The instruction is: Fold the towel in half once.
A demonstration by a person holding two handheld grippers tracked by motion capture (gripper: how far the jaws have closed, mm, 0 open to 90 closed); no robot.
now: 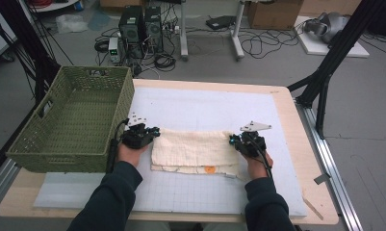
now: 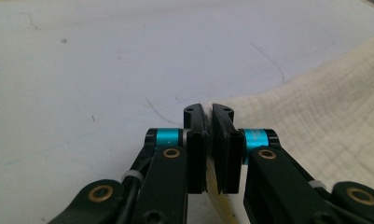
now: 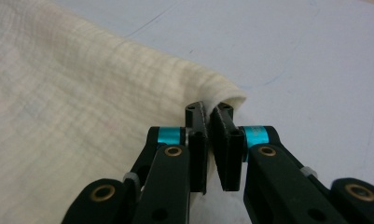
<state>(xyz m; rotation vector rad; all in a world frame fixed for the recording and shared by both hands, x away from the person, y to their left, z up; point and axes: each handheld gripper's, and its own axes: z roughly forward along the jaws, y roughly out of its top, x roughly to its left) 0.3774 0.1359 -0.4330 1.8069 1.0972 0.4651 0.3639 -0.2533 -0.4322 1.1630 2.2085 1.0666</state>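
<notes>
On the white counter (image 1: 190,108) beside a green basket (image 1: 70,122), a cream cloth (image 1: 195,149) lies folded; left gripper (image 2: 208,112) and right gripper (image 3: 209,109) each have jaws clenched on an end. Likely mid-fold; next, lift both ends evenly.

You have nothing to read here: no word, label, brand, number or sign is legible on anything in these views. The white mat (image 1: 190,192) under your hands carries only a faint printed grid, with no figures on it that can be made out. The small orange mark on the cream cloth (image 1: 193,147) is too small to tell whether it is lettering or a picture.
</notes>
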